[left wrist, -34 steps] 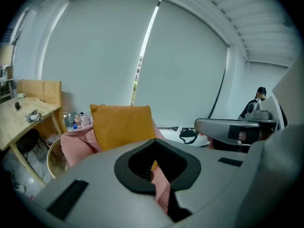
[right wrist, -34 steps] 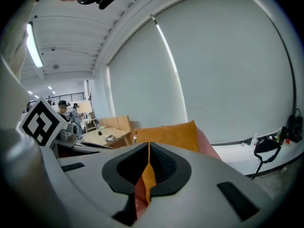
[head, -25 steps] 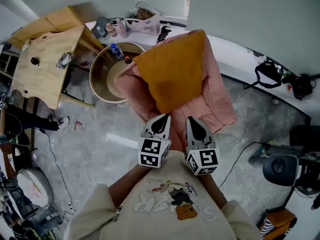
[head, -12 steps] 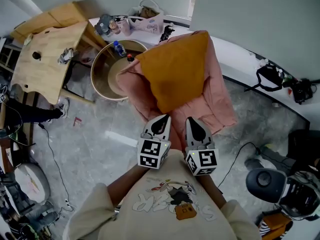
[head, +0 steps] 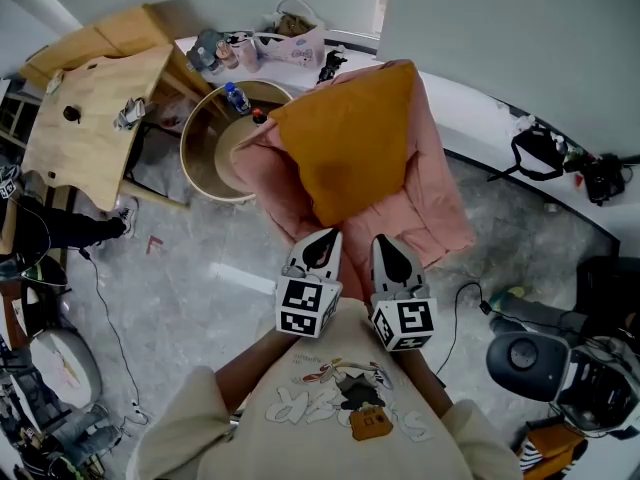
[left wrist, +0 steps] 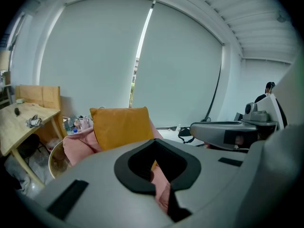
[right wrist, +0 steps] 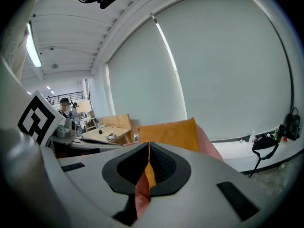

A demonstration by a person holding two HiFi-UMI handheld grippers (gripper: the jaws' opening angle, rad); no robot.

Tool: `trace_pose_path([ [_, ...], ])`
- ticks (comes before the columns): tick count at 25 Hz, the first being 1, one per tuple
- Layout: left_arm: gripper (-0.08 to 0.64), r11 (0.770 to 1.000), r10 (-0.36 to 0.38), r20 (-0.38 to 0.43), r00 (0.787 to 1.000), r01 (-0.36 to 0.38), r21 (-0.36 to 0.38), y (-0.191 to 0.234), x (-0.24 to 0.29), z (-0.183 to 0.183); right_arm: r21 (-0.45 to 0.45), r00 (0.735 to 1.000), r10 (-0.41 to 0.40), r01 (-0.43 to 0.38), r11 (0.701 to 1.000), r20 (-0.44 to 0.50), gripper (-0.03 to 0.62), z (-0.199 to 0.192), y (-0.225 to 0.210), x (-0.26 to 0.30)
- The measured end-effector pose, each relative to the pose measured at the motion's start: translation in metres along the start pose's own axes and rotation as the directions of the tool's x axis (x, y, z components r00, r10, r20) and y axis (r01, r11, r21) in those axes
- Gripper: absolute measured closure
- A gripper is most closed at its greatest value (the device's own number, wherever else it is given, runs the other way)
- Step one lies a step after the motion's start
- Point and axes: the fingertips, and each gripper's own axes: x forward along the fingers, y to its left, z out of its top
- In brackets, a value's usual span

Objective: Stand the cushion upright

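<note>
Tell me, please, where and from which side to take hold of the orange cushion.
On the orange cushion, probably the two upper corners, approached from the front: it leans back on the pink seat, and its top edge stands clear for the jaws.

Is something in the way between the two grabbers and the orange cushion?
Nothing visible is. The left gripper and right gripper, both shut, face the orange cushion with only the pink cover lying below.

I'm looking into what seems a workroom or studio rather than a home. Black gear bags (head: 540, 148) are lying on a grey stone floor (head: 200, 298), a bare plywood surface (head: 85, 118) is standing aside, and tall roller blinds (left wrist: 95, 56) are covering the windows.
</note>
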Motion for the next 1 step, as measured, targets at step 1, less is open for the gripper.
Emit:
trace_pose_path([
  [1,0.554,1.0,0.001,0.0,1.0,-0.001,0.001,0.0,-0.0001,-0.0002,-0.001,1.0,-0.001,0.001,1.0,-0.001,0.563,-0.0004,-0.0001,0.0],
])
